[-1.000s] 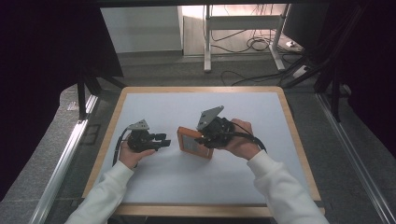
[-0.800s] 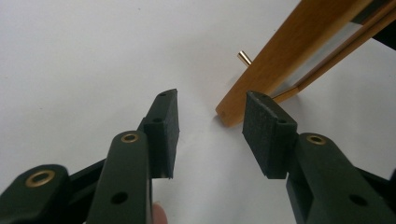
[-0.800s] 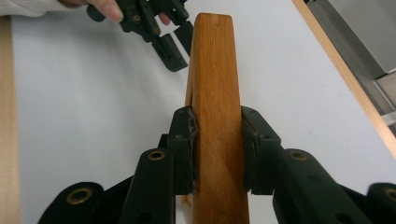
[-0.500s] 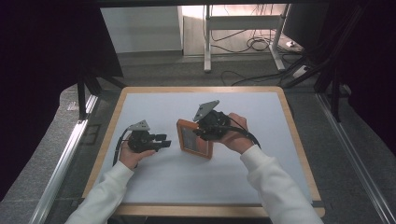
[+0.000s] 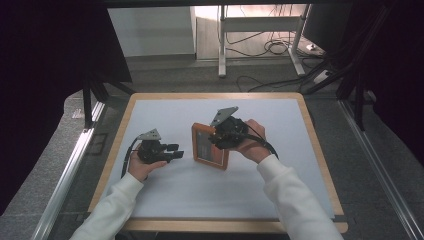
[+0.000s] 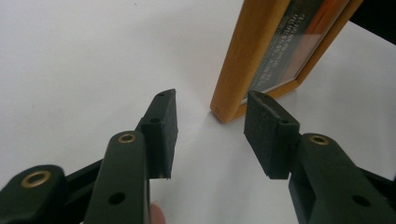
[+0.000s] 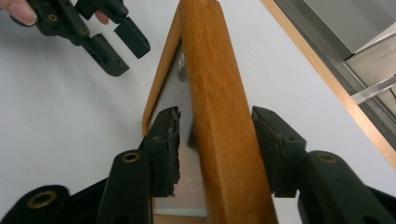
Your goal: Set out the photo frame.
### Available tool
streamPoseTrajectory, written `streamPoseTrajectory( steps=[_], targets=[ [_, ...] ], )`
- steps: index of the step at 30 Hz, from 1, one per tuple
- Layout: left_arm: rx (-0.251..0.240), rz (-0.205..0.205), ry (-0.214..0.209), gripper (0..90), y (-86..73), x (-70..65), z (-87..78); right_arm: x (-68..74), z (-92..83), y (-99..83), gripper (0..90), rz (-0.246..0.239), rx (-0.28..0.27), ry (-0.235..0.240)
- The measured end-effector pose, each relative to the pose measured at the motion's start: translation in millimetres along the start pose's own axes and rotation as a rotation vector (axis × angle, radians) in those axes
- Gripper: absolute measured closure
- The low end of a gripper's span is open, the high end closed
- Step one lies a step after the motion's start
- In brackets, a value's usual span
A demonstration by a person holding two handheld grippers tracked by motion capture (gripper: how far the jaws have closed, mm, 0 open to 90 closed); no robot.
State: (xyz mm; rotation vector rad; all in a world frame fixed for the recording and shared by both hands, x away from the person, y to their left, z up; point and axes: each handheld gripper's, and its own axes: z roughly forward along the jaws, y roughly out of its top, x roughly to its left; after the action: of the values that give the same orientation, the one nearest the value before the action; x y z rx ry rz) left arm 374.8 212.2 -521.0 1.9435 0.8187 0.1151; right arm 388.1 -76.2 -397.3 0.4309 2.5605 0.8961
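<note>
In the high view the right gripper (image 5: 216, 138) is covering the right edge of the wooden picture frame (image 5: 210, 146), and its jaw tips are too small there to tell how they are standing. The print behind the frame's glass (image 6: 292, 44) is blurring into unreadable lines in the left gripper view, where the top edge is cutting the frame off. In the right gripper view the bottom edge is cutting off the frame's near end (image 7: 224, 140). The person's white sleeves (image 5: 292, 200) are running out past the bottom edge of the high view.
</note>
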Motion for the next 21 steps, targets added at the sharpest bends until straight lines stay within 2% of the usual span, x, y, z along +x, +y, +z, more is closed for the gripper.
streamPoseTrajectory(
  steps=[7, 11, 21],
  targets=[
    [0.002, 0.003, -0.003, 53.9, 0.2, -0.1, 0.4, -8.3, 4.6, -3.5, 45.8, 0.056, -0.012, -0.002],
    [0.002, 0.003, -0.004, 53.8, 0.1, 0.3, 0.3, -12.5, 9.2, -5.4, 42.2, 0.068, -0.008, -0.027],
    [0.009, 0.011, -0.006, 53.4, 0.1, 0.2, 0.6, -23.7, 18.4, -9.9, 36.2, 0.116, 0.003, -0.050]
  ],
)
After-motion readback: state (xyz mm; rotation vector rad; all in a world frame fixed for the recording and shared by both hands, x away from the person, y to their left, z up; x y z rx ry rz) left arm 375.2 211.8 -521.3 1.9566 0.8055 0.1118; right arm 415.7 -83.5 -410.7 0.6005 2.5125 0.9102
